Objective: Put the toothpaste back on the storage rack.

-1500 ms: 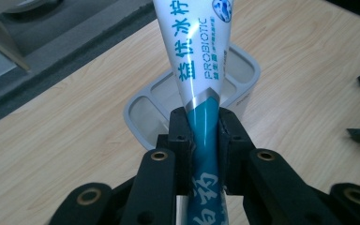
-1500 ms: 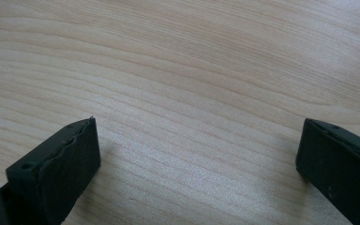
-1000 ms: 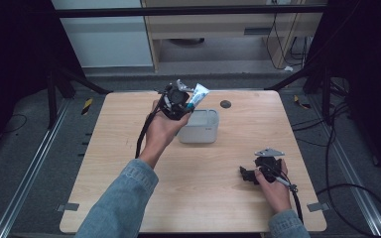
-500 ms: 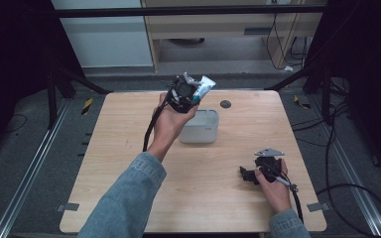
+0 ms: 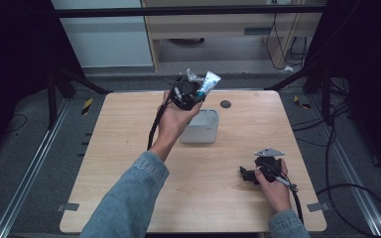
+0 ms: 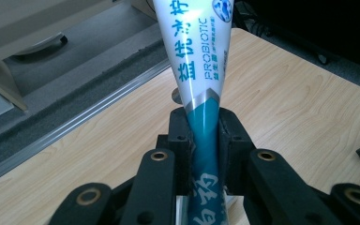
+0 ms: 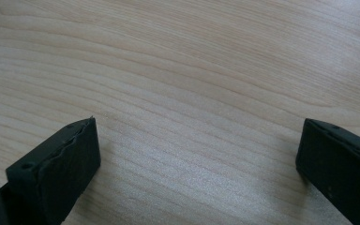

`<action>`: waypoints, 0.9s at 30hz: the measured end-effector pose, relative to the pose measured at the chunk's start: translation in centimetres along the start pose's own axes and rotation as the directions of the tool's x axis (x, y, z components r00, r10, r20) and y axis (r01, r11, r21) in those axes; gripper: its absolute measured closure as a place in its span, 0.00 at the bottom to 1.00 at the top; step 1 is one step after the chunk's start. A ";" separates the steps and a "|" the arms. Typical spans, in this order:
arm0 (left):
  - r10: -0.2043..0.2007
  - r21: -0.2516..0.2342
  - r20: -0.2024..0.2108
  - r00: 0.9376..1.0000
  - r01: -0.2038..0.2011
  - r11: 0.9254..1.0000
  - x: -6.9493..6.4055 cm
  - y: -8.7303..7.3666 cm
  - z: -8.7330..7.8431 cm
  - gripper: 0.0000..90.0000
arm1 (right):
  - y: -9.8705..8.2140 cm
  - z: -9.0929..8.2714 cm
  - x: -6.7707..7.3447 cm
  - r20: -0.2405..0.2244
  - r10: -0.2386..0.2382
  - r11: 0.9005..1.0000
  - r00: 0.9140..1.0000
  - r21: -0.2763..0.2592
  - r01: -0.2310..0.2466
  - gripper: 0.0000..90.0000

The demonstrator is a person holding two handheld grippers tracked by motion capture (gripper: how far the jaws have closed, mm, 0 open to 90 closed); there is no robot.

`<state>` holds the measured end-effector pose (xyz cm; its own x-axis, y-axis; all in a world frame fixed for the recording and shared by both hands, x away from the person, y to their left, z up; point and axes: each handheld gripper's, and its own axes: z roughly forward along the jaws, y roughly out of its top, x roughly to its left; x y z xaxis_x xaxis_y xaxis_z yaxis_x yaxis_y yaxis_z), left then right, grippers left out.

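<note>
Firmly clamped: toothpaste tube [image 6: 201, 70] between left gripper [image 6: 204, 140] jaws.

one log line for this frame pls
left gripper: shut on tube, raised above box | right gripper: open, idle over table

Around the grey bin [image 5: 202, 130] we see bare table [image 5: 129, 163] on all sides; its open top is unobstructed. The toothpaste tube [image 6: 200, 70], clamped in our left gripper [image 5: 194, 89], hangs above the bin's far rim. Our right gripper [image 5: 250, 174], jaws wide apart, rests well apart near the front right.
</note>
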<state>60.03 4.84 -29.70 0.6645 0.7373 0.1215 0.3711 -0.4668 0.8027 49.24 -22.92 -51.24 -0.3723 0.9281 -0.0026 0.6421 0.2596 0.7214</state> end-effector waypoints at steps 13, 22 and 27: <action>-0.017 -0.034 -0.015 1.000 0.017 0.999 0.7 0.5 -0.2 0.86 | 0.0 0.0 0.0 0.001 -0.002 1.000 1.000 -0.001 0.002 0.00; -0.039 -0.077 -0.015 0.999 0.038 0.996 0.4 0.8 -0.3 0.86 | 0.0 0.0 0.0 0.001 -0.002 1.000 1.000 -0.002 0.002 0.00; -0.065 -0.107 -0.005 0.998 0.064 0.992 0.5 1.2 -0.2 0.86 | 0.0 0.0 0.0 0.001 -0.003 1.000 1.000 -0.002 0.003 0.00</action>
<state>60.65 4.72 -28.56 0.6356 0.7687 0.0720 0.3417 -0.3637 0.8666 49.26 -22.92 -51.26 -0.3734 0.9276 -0.0051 0.6396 0.2614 0.7229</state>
